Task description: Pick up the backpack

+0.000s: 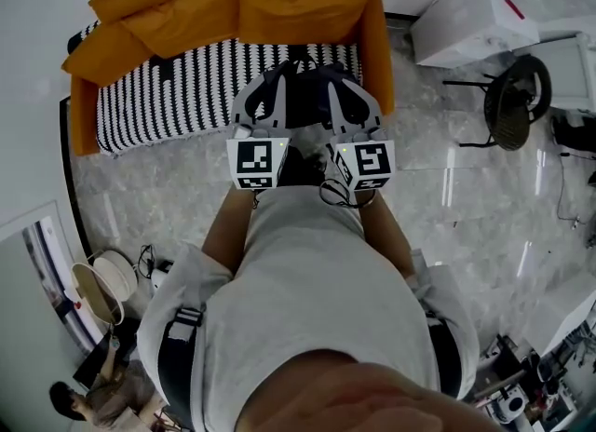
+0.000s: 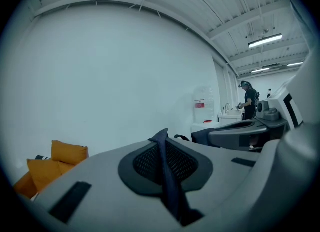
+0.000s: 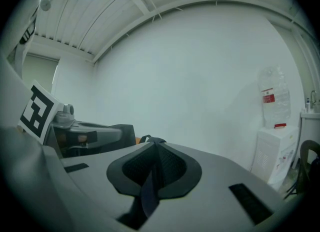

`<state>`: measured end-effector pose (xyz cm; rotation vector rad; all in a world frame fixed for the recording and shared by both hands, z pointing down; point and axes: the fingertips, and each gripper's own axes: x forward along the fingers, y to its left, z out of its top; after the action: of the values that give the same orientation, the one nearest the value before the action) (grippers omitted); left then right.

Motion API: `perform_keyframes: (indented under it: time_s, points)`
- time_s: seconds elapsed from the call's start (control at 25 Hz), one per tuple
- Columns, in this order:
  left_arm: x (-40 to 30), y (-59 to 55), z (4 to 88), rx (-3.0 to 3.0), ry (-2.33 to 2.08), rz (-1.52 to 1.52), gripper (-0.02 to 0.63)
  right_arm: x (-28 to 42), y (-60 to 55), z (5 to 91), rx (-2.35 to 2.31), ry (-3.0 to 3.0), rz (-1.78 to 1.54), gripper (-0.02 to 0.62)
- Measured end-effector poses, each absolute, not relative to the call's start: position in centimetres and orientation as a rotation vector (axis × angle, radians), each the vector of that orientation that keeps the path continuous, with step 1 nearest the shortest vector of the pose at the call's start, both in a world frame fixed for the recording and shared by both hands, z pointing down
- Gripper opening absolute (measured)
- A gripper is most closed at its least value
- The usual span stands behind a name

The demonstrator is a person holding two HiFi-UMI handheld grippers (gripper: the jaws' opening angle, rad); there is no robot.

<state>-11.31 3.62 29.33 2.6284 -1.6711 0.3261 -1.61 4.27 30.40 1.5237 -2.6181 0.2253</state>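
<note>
Left gripper view reveals pinched strap (image 2: pixel 168 176).

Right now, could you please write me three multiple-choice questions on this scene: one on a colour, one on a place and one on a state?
1. What colour are the sofa cushions? A) green B) orange C) red
2. Where is the backpack? A) between the left claw and the right claw B) lying on the cushions C) hanging from a wall hook
3. How is the left claw? A) wide open and empty B) shut on a cushion C) shut on a dark strap

Answers: 1 B, the head view shows them plainly orange; 2 A, it hangs between both claws in front of the person; 3 C, its jaws pinch the strap.
</note>
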Motion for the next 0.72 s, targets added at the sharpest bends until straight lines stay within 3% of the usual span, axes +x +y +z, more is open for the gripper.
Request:
perform_keyframes:
  time_s: [0.72]
  points:
    - [-10.2, 4.0, 28.4, 2.648, -1.674, 0.335, 0.032, -0.6, 4.5, 29.3, 1.531, -2.655, 0.206, 0.051]
